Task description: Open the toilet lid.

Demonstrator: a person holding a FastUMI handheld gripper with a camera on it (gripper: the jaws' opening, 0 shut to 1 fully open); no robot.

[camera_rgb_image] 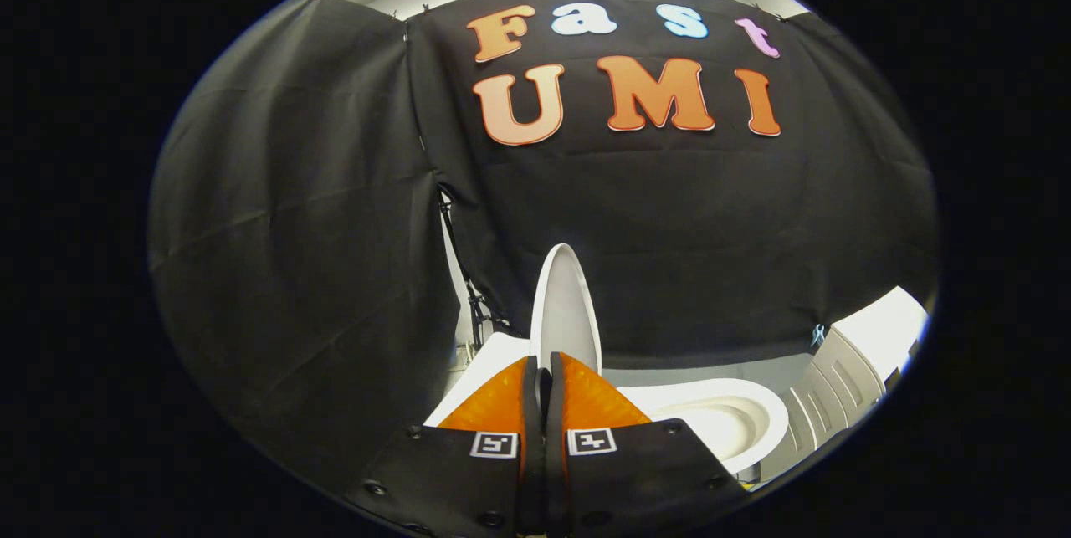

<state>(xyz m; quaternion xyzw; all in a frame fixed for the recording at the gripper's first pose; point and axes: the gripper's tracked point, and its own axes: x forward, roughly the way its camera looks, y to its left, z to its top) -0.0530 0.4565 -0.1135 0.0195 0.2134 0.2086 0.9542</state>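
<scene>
Gripping the raised toilet lid (566,304) by its edge, the gripper (545,366) has its two orange fingers (500,404) drawn close together, with only a thin dark slit between them. The lid's lower edge runs straight into that slit, so the jaws look to be pinching the lid itself, though the contact point is hidden behind the fingertips.

Lid position: standing on edge, close to upright, seen nearly edge-on just ahead of and above the fingertips, against the black cloth wall (293,212). Open bowl (719,421) lies to the right of the fingers, its pale rim exposed. A white ribbed thing (845,371) stands further right, near the bowl; cannot tell what it is.

Handling, as a judgement:
- Lid appears to be thin, hard, glossy plastic. Stiff, light for its size, not fragile under a modest pinch.
- Smooth surface likely slippery, so the pads need a firm squeeze on the rim.
- Best hold is the free rim, far from the hinge, which gives most leverage.
- It swings on a hinge, so the hand must follow an arc, not pull straight.

Task looks nearly done: lid is up, and what remains is easing it back to rest before letting go, lest it drop shut.
</scene>
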